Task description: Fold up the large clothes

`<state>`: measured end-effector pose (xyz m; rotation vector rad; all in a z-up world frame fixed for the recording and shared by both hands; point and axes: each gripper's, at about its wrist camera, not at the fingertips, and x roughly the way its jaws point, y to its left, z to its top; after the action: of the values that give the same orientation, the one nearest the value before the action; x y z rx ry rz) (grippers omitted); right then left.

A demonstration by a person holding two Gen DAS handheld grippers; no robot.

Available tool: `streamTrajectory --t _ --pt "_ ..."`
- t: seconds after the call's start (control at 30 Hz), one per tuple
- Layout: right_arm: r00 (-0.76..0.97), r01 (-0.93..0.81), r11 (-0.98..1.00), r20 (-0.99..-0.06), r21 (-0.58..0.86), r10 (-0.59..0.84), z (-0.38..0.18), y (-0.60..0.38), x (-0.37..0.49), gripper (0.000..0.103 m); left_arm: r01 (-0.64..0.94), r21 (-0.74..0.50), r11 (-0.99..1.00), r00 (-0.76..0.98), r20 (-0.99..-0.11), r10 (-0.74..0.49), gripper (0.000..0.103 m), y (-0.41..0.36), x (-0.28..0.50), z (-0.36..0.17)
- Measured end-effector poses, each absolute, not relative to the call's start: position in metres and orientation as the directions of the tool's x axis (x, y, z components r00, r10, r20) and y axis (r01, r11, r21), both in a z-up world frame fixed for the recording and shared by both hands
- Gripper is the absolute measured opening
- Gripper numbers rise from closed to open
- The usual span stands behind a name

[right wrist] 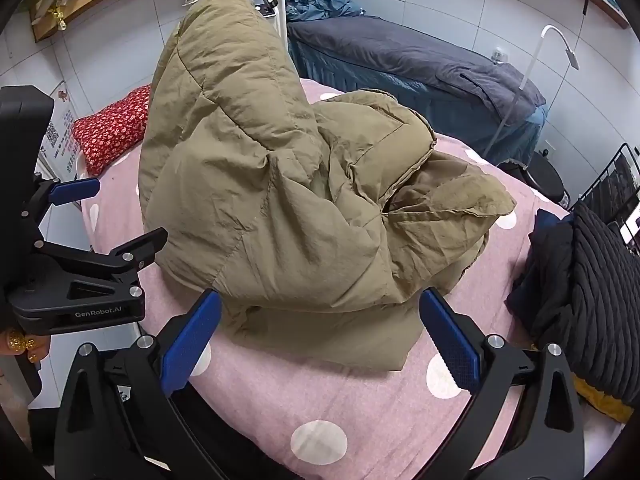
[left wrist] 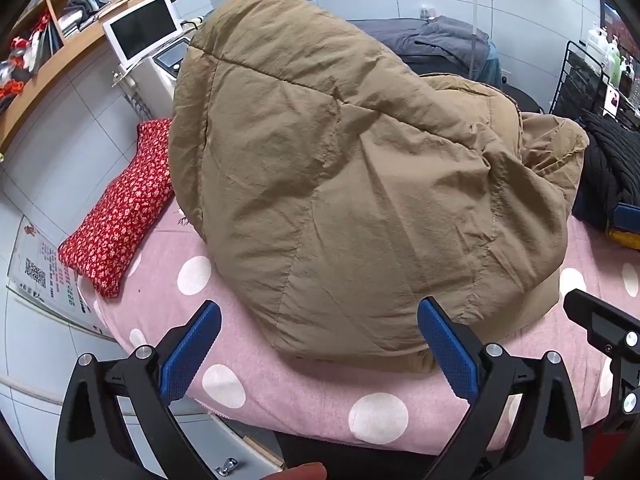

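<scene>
A large tan padded coat (left wrist: pixel 340 184) lies heaped in a tall crumpled mound on the pink polka-dot bed (left wrist: pixel 304 400). It also shows in the right wrist view (right wrist: pixel 280 208), with a looser part spread to the right. My left gripper (left wrist: pixel 320 344) is open and empty, just short of the coat's near hem. My right gripper (right wrist: pixel 320 336) is open and empty, its fingers either side of the coat's near edge. The left gripper (right wrist: pixel 116 220) also shows at the left of the right wrist view.
A red floral pillow (left wrist: pixel 120 208) lies at the bed's far left. Dark knit clothes (right wrist: pixel 592 296) are piled at the bed's right. A second bed with dark bedding (right wrist: pixel 420 64) stands behind. A black wire rack (left wrist: pixel 588 80) stands far right.
</scene>
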<state>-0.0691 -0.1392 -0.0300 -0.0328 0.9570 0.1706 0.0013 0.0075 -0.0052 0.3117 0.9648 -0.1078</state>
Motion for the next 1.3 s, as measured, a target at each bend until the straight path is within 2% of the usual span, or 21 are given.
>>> streamTrajectory --t 1.3 --pt "0.552 -0.162 0.986 -0.824 0.044 0.127 -0.036 -0.139 -0.071 0.098 0.224 0.219 0.950 0.551 -0.832 0.062 0.097 0.014 -0.005 -0.019"
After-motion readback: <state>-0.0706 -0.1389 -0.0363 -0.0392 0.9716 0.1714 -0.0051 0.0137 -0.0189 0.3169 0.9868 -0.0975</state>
